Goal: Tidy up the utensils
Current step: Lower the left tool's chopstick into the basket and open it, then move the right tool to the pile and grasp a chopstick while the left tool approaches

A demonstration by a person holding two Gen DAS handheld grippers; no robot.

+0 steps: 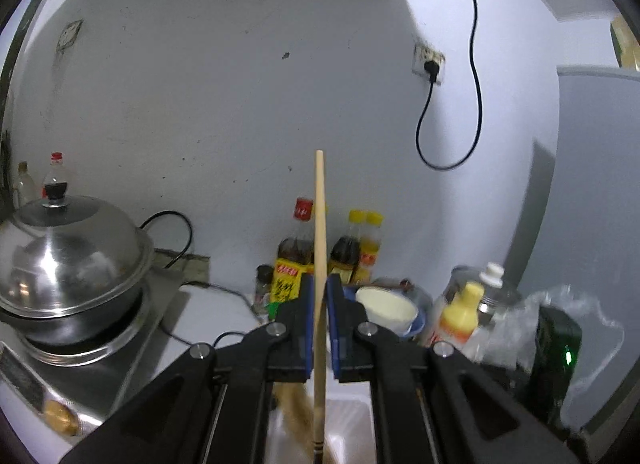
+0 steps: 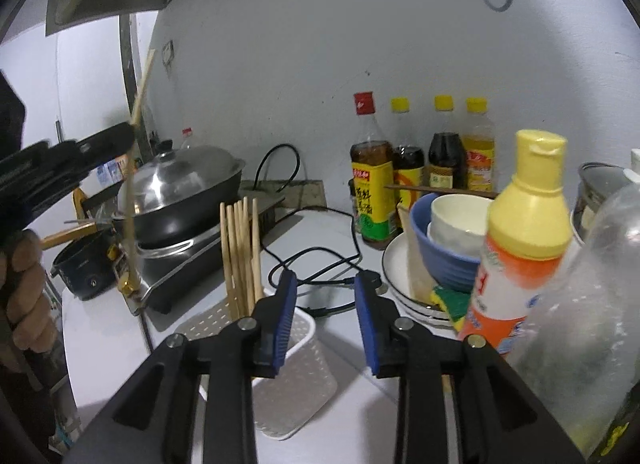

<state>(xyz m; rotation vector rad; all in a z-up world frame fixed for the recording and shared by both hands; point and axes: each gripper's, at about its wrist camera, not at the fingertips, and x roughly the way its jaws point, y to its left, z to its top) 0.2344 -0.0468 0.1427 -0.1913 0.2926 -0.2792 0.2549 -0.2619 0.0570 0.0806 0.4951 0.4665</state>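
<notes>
My left gripper (image 1: 320, 284) is shut on a single pale wooden chopstick (image 1: 319, 204), which stands upright between its blue pads. Below it lies a white utensil holder (image 1: 348, 420), with blurred chopsticks inside. In the right wrist view that holder (image 2: 298, 368) is a white perforated cup on the counter. Several chopsticks (image 2: 240, 252) lean in its far left corner. My right gripper (image 2: 326, 304) hangs just over the holder, open, with nothing between its pads. At the left edge of that view the left gripper (image 2: 128, 134) holds its chopstick (image 2: 142, 84) up, a person's hand (image 2: 24, 284) below it.
A lidded wok (image 2: 188, 184) sits on an induction cooker (image 2: 180, 264) at the left, and a black cable (image 2: 320, 260) runs across the counter. Sauce bottles (image 2: 424, 160) line the wall. Stacked bowls (image 2: 448, 236) on a plate and a yellow-capped squeeze bottle (image 2: 520, 232) crowd the right.
</notes>
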